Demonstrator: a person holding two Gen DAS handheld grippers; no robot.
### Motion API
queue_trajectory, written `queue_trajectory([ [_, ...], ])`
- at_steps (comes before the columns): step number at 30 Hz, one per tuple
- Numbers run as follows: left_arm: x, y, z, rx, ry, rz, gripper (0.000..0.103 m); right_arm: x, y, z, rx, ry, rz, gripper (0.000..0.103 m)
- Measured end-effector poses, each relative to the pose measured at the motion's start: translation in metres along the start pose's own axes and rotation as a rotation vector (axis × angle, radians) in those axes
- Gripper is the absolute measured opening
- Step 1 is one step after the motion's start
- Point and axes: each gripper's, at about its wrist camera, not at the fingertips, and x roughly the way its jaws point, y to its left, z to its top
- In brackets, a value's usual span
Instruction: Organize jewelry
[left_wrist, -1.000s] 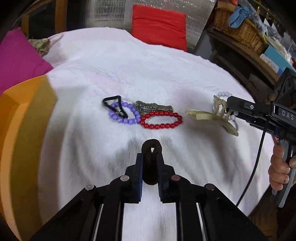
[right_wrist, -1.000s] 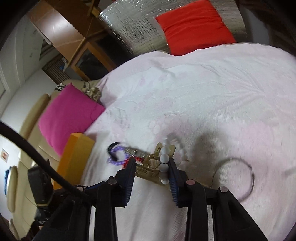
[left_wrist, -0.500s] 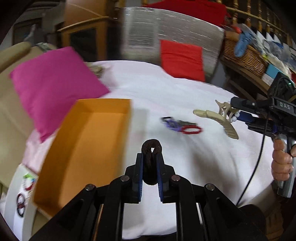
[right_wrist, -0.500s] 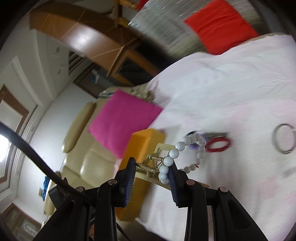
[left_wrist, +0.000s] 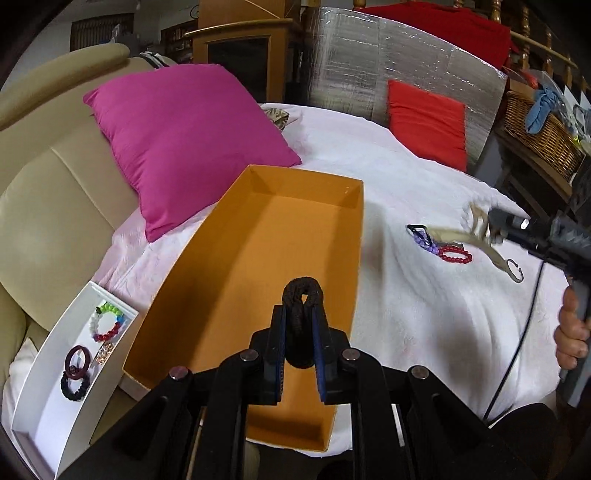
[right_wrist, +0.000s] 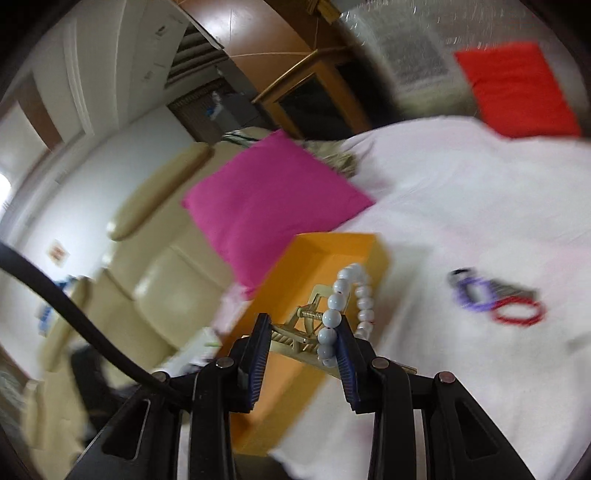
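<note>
Swung away from jewelry pile (left_wrist: 439, 245), now at two o'clock; left gripper (left_wrist: 301, 328) clamping black band (left_wrist: 302, 314) over orange box (left_wrist: 280, 236), right gripper (right_wrist: 301, 339) gripping hair clip (right_wrist: 295, 332) plus white bead bracelet (right_wrist: 351, 299), ready for drop-off

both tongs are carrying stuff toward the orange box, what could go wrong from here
1. The right tongs clamp a beige hair clip and a white bead bracelet together; the bracelet mostly hangs free and might slip off short of the orange box.
2. The left tongs pinch only the lower part of the black hair tie, which could snag on the pads at release.
</note>
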Motion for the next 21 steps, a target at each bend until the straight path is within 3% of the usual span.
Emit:
queue_trajectory([
  [3,0.003,-0.010,-0.001,0.016,0.007,-0.019,0.014,-0.001,-0.040,-0.006,0.026,0.006,-0.123,0.037],
  [8,0.010,-0.038,0.002,0.056,0.020,-0.048,0.014,0.006,-0.110,-0.017,0.118,0.078,-0.208,0.038],
  [10,0.012,-0.050,0.004,0.077,0.020,-0.055,0.014,0.000,-0.134,-0.019,0.163,0.112,-0.216,0.048],
  [11,0.013,-0.054,0.005,0.084,0.021,-0.058,0.014,-0.002,-0.142,-0.019,0.189,0.115,-0.214,0.063],
  [12,0.014,-0.058,0.006,0.090,0.023,-0.063,0.014,-0.011,-0.153,-0.021,0.225,0.104,-0.204,0.070],
  [16,0.016,-0.078,0.009,0.124,0.026,-0.074,0.014,-0.038,-0.190,-0.020,0.380,0.016,-0.144,0.070],
  [21,0.017,-0.087,0.009,0.128,0.035,-0.072,0.014,-0.044,-0.199,-0.015,0.422,-0.005,-0.166,0.069],
])
